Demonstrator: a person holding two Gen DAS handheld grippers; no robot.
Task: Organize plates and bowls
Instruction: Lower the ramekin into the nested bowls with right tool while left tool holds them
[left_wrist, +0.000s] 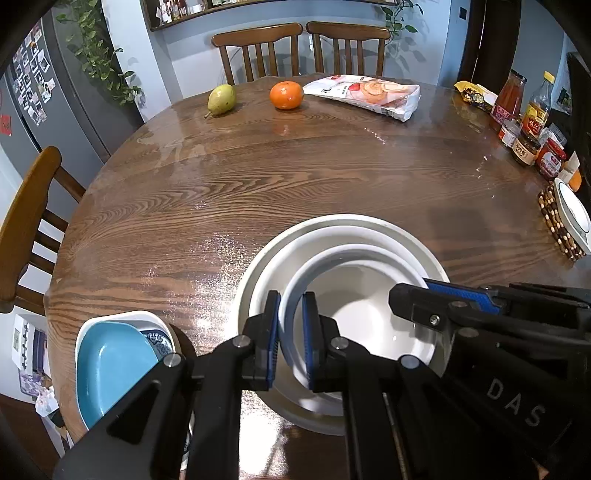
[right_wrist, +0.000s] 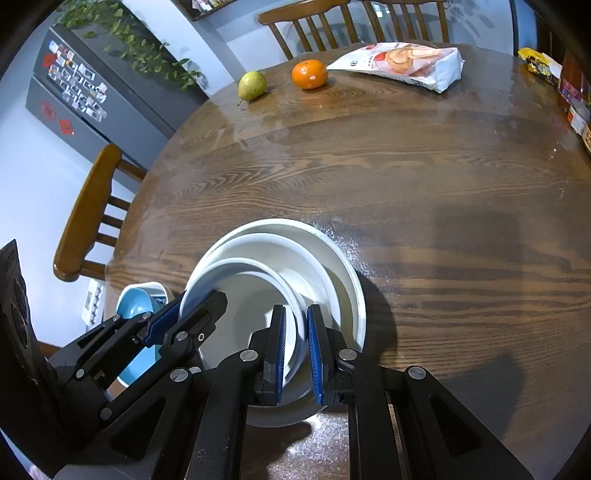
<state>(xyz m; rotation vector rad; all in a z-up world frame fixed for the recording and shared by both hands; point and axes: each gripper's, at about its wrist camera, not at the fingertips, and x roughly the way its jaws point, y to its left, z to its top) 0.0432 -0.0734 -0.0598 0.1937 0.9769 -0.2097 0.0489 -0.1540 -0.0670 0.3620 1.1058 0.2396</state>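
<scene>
Three white dishes sit nested on the round wooden table (left_wrist: 258, 177): a wide outer bowl (left_wrist: 402, 230), a middle bowl (left_wrist: 295, 247) and a small inner bowl (left_wrist: 362, 295). My left gripper (left_wrist: 291, 332) is shut on the inner bowl's left rim, its blue pads on either side of it. My right gripper (right_wrist: 297, 350) is shut on the right rim of the same inner bowl (right_wrist: 243, 302). Each wrist view shows the other gripper at the far side of the stack: the right gripper (left_wrist: 406, 301) and the left gripper (right_wrist: 195, 306).
A blue dish (left_wrist: 110, 362) lies in a white patterned dish at the table's near left edge. A pear (left_wrist: 221, 99), an orange (left_wrist: 286, 95) and a snack bag (left_wrist: 365, 94) lie at the far side. Bottles and jars (left_wrist: 528, 122) and a white dish on a beaded mat (left_wrist: 572, 214) crowd the right edge. Wooden chairs surround the table.
</scene>
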